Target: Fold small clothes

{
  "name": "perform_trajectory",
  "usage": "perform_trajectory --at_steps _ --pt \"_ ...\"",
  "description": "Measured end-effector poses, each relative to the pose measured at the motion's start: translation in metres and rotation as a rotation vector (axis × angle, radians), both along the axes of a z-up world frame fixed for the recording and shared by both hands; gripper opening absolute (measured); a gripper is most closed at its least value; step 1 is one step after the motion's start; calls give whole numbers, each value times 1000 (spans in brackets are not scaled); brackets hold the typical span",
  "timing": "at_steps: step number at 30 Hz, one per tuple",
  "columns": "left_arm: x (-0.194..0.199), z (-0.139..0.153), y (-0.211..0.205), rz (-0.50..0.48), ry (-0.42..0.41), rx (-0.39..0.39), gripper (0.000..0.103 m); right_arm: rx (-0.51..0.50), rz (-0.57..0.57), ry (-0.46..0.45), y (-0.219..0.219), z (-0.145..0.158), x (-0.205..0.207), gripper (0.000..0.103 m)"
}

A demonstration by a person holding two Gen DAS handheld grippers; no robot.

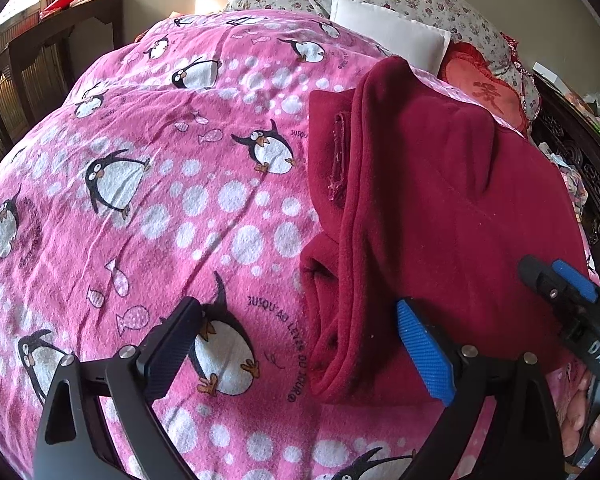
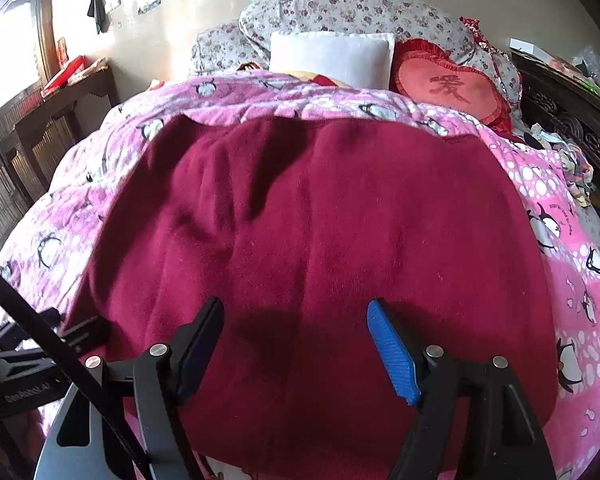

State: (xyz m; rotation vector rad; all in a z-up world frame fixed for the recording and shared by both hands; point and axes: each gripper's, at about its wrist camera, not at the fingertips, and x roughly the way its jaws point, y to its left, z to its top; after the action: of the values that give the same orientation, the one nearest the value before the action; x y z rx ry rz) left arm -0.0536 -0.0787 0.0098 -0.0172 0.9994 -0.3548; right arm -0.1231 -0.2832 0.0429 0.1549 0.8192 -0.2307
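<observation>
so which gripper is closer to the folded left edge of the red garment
Left. The left gripper hangs open by the dark red garment's folded left edge; the right gripper is open over its middle.

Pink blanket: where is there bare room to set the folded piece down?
Free: the pink blanket left of the red garment, ahead of the left gripper. Crowded: the head of the bed, with white pillow and heart cushion; the right gripper is over the garment.
</observation>
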Motion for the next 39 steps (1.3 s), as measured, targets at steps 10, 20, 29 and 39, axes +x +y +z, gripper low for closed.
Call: perform_trajectory --at_steps 10,20,29,39 --pt "-5 -4 6 11 12 -50 100 -18 11 36 4 -1 13 79" --pt "-6 -3 17 5 19 -139 103 74 215 -1 50 39 82 88" --pt "-9 -5 20 -4 10 -170 103 -69 325 141 100 14 154 88" --pt "-12 -6 11 -18 -15 -101 103 -190 378 223 113 -19 180 77"
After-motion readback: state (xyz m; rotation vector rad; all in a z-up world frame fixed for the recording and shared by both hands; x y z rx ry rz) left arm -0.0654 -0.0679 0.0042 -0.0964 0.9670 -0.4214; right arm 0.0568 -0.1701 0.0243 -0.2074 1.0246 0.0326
